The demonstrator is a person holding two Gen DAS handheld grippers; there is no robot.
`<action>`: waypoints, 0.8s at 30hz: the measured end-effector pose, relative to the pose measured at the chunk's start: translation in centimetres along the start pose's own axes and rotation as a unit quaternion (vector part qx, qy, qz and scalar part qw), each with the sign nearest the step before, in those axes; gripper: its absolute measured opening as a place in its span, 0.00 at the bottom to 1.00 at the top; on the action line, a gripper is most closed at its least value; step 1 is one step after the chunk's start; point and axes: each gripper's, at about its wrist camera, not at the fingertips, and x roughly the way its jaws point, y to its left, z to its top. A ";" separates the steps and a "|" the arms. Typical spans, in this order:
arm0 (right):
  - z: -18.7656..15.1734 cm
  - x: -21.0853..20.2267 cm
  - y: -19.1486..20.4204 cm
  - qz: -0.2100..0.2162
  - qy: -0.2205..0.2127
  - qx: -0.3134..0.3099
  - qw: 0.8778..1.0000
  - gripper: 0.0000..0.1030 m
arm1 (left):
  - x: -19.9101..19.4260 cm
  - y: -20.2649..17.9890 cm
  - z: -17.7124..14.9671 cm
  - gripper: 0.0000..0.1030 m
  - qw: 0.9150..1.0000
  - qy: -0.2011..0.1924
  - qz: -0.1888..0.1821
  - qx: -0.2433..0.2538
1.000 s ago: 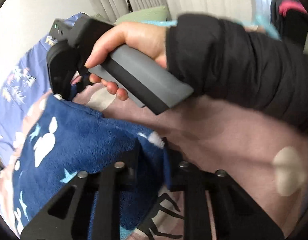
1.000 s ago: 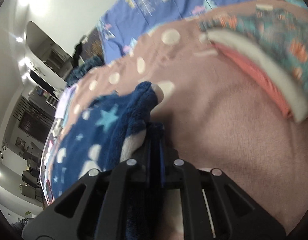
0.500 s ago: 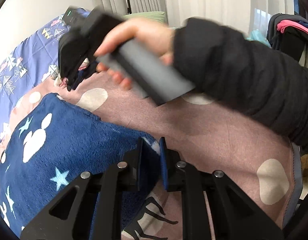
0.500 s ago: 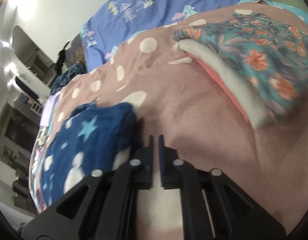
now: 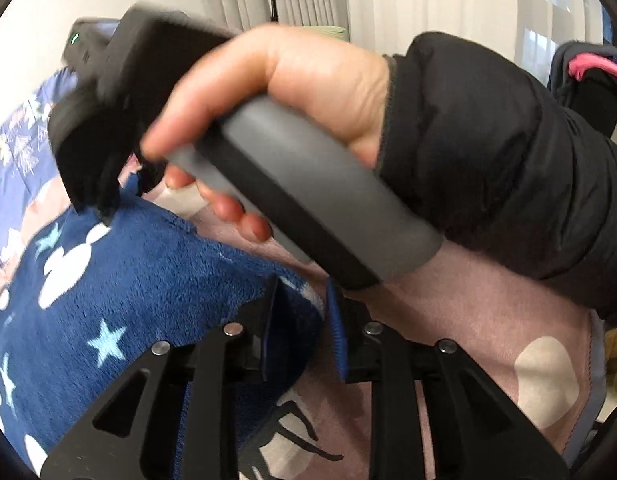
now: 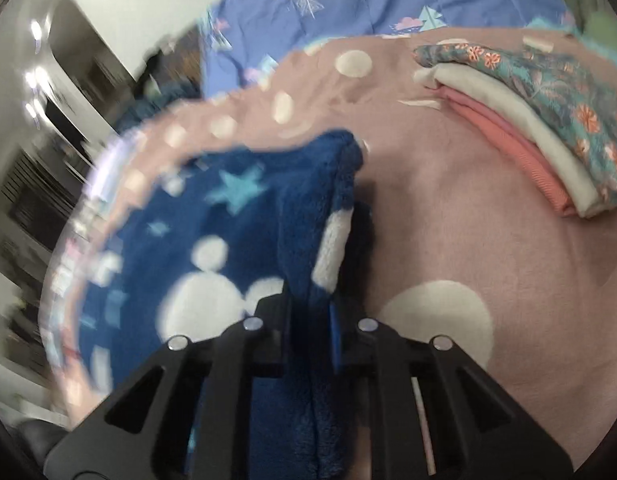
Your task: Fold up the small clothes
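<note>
My right gripper (image 6: pixel 310 312) clamps a fold of navy fleece garment (image 6: pixel 236 216), star-and-mouse print, lying on the pink blanket (image 6: pixel 448 208); its long axis is unclear. My left gripper (image 5: pixel 298 320), just opening, straddles its corner.

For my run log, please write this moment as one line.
garment: dark blue fleece with stars | left tongs: around its corner | right tongs: gripping its edge | surface: pink dotted blanket

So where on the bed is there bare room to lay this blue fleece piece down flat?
Bare pink blanket lies between the blue fleece garment and the folded stack, and continues toward the camera. In the left wrist view, more lies under the sleeve. It is crowded at the stack and under the fleece.
</note>
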 end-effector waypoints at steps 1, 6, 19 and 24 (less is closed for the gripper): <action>-0.4 1.0 -0.3 -0.017 0.011 -0.006 1.000 0.21 | 0.2 -0.1 -0.4 0.23 1.000 0.004 0.000 -0.002; -1.5 -0.5 -2.7 0.015 0.003 0.055 0.998 0.29 | -1.4 -0.6 -1.3 0.44 1.000 -0.007 -0.004 -0.014; -12.6 -7.6 4.5 -0.039 -0.021 -0.051 0.998 0.32 | -12.0 5.7 -9.5 0.53 0.987 -0.060 0.037 -0.145; -14.4 -6.5 7.7 -0.169 -0.013 -0.116 0.979 0.29 | -16.8 12.1 -16.0 0.53 0.959 -0.064 0.100 -0.258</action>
